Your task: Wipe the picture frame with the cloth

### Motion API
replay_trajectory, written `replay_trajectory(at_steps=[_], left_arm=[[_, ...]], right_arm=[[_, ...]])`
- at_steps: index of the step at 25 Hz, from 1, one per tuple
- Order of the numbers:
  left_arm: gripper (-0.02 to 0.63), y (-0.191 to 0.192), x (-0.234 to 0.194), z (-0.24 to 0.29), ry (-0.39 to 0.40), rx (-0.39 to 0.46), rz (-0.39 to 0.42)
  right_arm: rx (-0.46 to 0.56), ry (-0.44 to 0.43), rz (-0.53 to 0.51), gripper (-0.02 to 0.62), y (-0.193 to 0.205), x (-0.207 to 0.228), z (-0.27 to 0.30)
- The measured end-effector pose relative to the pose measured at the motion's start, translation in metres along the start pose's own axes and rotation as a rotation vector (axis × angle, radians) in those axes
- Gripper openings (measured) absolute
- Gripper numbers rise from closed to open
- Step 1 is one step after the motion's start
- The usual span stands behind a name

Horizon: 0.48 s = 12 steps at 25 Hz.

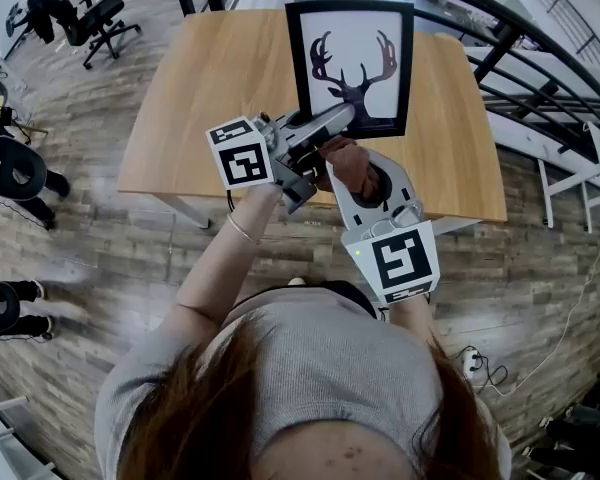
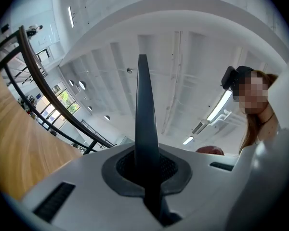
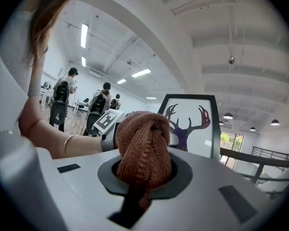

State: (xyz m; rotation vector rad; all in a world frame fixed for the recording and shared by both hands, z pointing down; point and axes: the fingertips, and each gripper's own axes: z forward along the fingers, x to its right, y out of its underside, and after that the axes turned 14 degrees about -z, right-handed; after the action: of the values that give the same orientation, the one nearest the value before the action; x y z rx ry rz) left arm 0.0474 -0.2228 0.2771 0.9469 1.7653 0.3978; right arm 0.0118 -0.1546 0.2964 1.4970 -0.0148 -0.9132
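Hair and grey-clad shoulders of the person fill the head view at 6 o'clock, with both forearms reaching toward 12 o'clock. Left gripper (image 1: 338, 120), entering from 8 o'clock, has its jaws closed narrowly on the lower edge of the picture frame (image 1: 352, 63). In the left gripper view that edge stands between the jaws as a thin dark blade (image 2: 143, 109). This black frame holds a white print of an antlered stag. It faces the person at 12 o'clock, over the wooden table (image 1: 210, 98). Right gripper (image 1: 372, 190), entering from 5 o'clock, clamps a bunched brown cloth (image 3: 143, 148). From the head, that cloth lies at 6 o'clock of the frame, just below its lower edge. Contact between cloth and frame cannot be told.
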Motion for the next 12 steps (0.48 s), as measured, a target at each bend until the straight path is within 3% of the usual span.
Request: replay_trajectory(at_steps=[3,7,12], left_arm=[[0.017,0.007,0.003,0.001,0.001,0.003,0.005],[0.017,0.005,0.004,-0.001,-0.004,-0.023,0.017],[0.017,0.012,0.002,-0.002,0.009,-0.033,-0.033]], right_arm=[[0.009,-0.010,0.011,0.046,0.006,0.000,-0.010],[0.082,0.010,0.039,0.046,-0.019,0.028,-0.013],[0.200,0.135,0.016,0.046,-0.066,0.078,-0.017]])
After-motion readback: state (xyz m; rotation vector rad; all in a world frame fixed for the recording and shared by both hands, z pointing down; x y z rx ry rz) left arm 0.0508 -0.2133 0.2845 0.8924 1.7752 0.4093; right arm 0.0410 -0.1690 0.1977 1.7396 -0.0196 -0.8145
